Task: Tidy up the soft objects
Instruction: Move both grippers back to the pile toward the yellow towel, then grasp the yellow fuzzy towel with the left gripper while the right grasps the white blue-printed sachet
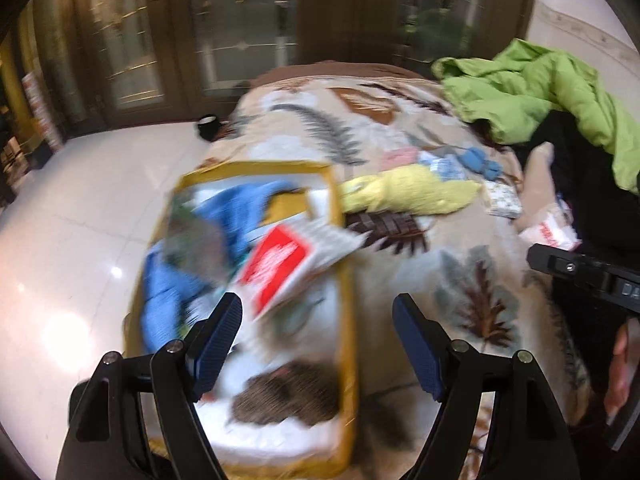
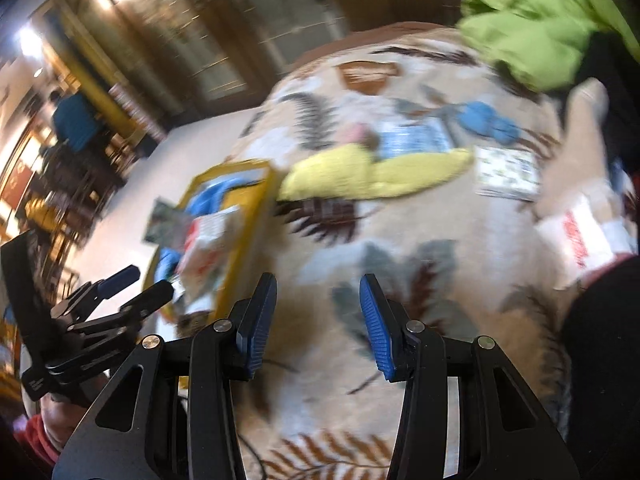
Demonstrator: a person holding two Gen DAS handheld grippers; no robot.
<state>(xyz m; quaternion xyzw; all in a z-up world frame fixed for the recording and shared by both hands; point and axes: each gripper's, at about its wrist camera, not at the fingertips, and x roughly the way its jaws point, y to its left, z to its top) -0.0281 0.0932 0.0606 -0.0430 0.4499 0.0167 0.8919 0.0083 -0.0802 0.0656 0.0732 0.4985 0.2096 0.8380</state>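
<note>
Left gripper (image 1: 318, 312): fingers spread wide and empty, hovering over the near end of the storage bag.
Right gripper (image 2: 318, 320): fingers spread too, nothing between them, above bare blanket and well apart from the loose items.
Storage bag (image 1: 340, 216): a flat, soft-sided case with a mustard-yellow fabric rim, lying at the left edge of the bed, beside the shiny tiled floor (image 1: 80, 216).
Inside the bag: crumpled blue cloth (image 1: 240, 208), and a crinkly red-and-white packet (image 1: 280, 268) that pokes out over the rim.
Still to sort: a limp yellow towel (image 2: 368, 172) just beside the bag, small blue fabric pieces (image 2: 488, 120) and a flat printed pack (image 2: 508, 172) further right, all on the fleecy leaf-patterned blanket (image 2: 400, 240).
Far corner: a puffy lime-green jacket (image 1: 540, 84), heaped and creased.
Risk, packet: it sits loosely on the rim, so I would expect a nudge from the left fingers to tip it out.
Risk, bag: with its floppy walls so near the bed's edge, a push could slide it towards the floor.
Risk, towel: pinched by one corner it would likely trail and drag its neighbours.
Sharpness: both views are smeared, so fine weave cannot be made out.
</note>
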